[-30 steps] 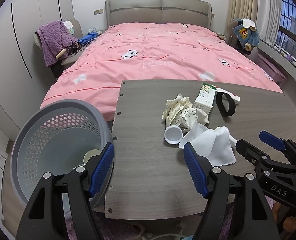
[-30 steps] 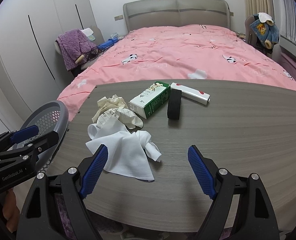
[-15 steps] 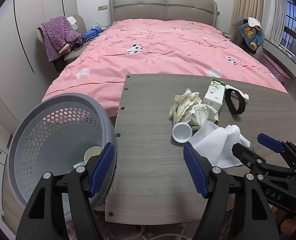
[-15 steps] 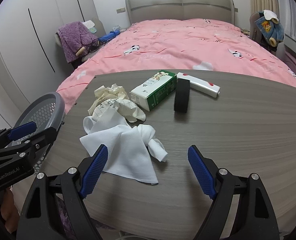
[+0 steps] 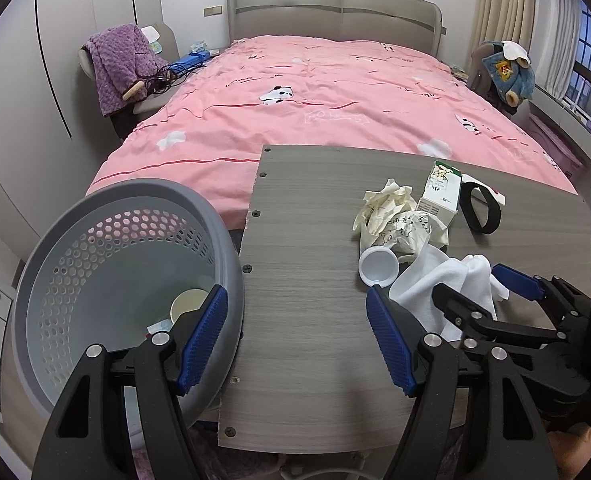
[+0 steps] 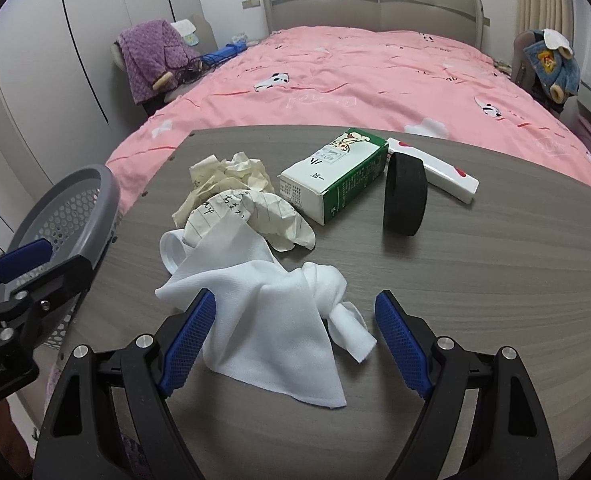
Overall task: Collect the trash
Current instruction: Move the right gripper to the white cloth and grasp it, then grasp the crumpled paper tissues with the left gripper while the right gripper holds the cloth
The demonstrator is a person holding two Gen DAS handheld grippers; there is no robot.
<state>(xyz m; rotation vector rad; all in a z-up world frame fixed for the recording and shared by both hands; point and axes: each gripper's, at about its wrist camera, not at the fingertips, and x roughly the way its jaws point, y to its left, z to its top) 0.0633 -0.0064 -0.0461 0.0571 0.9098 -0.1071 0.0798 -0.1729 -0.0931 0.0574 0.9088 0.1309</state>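
Observation:
On the grey wooden table point(image 6: 495, 280) lie a white cloth point(image 6: 271, 312), crumpled paper point(image 6: 235, 192), a small white cup point(image 5: 378, 266), a green-and-white carton point(image 6: 335, 176), a black tape roll point(image 6: 405, 200) and a white box point(image 6: 443, 174). My right gripper point(image 6: 295, 340) is open, its fingers on either side of the cloth's near part. My left gripper point(image 5: 297, 338) is open and empty over the table's left edge, beside the grey perforated basket point(image 5: 107, 280), which holds a paper cup point(image 5: 187, 302).
A pink bed point(image 5: 315, 92) stands behind the table. A chair with a purple garment point(image 5: 119, 64) is at the left wall. Another chair with a blue jacket point(image 5: 507, 72) is at the right by the window.
Both grippers have moved forward. The right gripper now straddles the white cloth. The left gripper shifted left, bringing more of the basket into view. Both stayed open.

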